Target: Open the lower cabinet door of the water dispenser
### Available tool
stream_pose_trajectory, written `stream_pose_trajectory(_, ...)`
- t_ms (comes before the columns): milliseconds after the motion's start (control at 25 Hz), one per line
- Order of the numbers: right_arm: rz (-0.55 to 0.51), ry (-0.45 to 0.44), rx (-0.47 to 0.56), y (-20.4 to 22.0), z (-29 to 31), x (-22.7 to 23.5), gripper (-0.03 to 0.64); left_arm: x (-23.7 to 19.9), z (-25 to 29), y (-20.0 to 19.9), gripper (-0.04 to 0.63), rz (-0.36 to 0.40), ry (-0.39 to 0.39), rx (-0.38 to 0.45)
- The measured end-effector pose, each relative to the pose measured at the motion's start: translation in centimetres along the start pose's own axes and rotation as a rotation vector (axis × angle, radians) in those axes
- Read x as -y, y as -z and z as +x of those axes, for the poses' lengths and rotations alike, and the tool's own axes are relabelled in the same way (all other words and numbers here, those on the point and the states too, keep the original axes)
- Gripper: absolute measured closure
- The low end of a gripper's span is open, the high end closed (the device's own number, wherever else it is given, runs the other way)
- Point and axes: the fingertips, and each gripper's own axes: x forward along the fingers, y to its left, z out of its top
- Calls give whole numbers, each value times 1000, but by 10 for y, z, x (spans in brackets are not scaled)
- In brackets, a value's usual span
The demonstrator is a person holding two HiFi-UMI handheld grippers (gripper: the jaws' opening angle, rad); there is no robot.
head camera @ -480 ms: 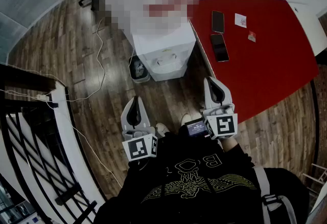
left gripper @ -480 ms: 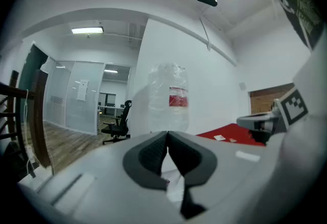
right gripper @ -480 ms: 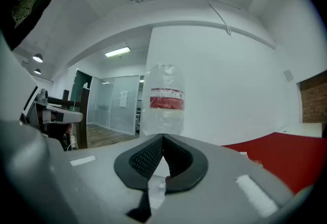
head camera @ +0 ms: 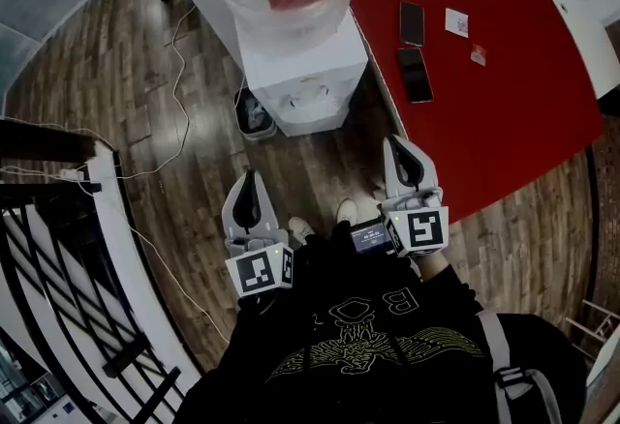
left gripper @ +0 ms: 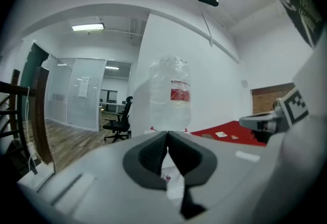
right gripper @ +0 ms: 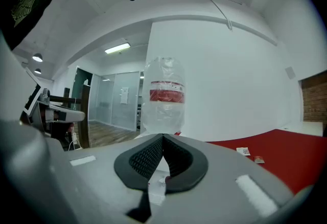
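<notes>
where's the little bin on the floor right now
In the head view, the bin sits on the wooden floor right beside the left side of the water dispenser, ahead of the left claw.

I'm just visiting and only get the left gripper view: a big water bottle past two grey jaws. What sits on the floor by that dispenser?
Observer: From the head view, a small bin stands on the wooden floor beside the water dispenser.
Operator: Is the other gripper holding anything?
Observer: No. The right gripper has its jaws together with nothing between them.
Operator: What lies on the red table?
Observer: A dark phone, a second phone nearer the person, and a white card.
</notes>
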Motion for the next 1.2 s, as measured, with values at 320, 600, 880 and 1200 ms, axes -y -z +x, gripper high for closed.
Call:
stream_pose_trajectory(320,1,-21,-20,11,7,-2,618,-1,5,9,588,-3,-9,-20)
stream_pose_trajectory(600,-10,-23,-50,15,15,-5,618,-4,9,16,588,-4,-5,-40)
stream_pose_trajectory(880,4,-22,-56,23,20,-6,617,-1,16,21,588,2,6,-49)
stream_pose_trajectory(1200,10,-77,-44,19,24,-9,618,5,20,18,588,52,-15,-59)
